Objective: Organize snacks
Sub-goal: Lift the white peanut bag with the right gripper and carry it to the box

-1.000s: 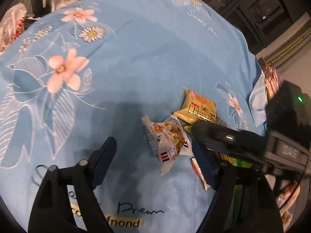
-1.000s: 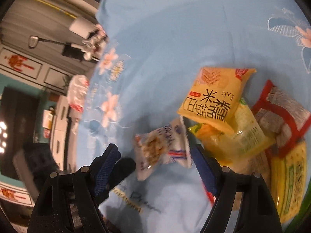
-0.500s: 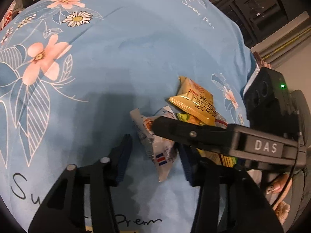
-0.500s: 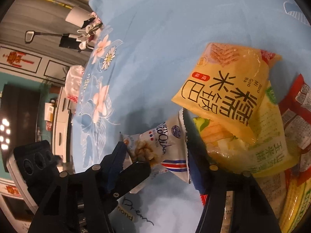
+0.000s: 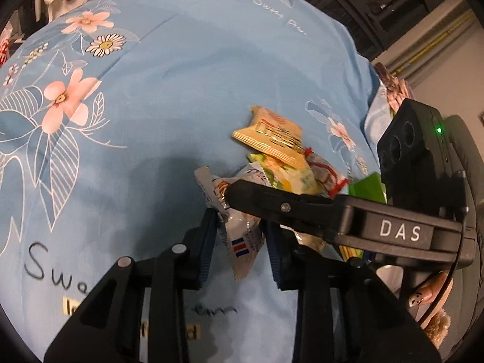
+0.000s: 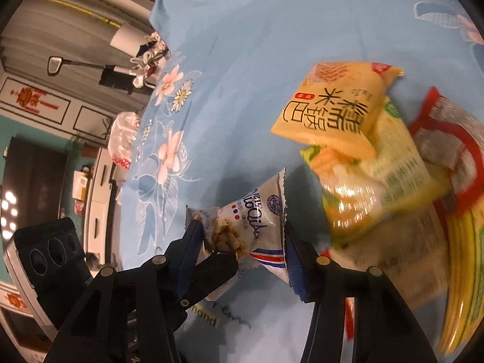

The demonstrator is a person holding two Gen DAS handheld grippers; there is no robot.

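Both hand-held grippers have just been closing on one white nut snack packet (image 5: 239, 233) atop the blue floral sheet (image 5: 169, 90): left hand-held gripper (image 5: 242, 236) clamped, right hand-held gripper (image 6: 242, 242) pinching its ends. Pick-up step; next, prob. one lets go, lift clear of snack pile (image 6: 378, 181).

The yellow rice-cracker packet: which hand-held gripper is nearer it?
Right. The right hand-held gripper brackets the white snack bag beside the yellow packet; the left hand-held gripper reaches in behind it.

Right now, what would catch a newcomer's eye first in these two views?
Both grippers meet on one white snack packet: the left gripper and the right gripper have just been closing around it from opposite sides. Beside it lies a heap of snacks topped by a yellow packet, all on a pale blue flowered cloth.
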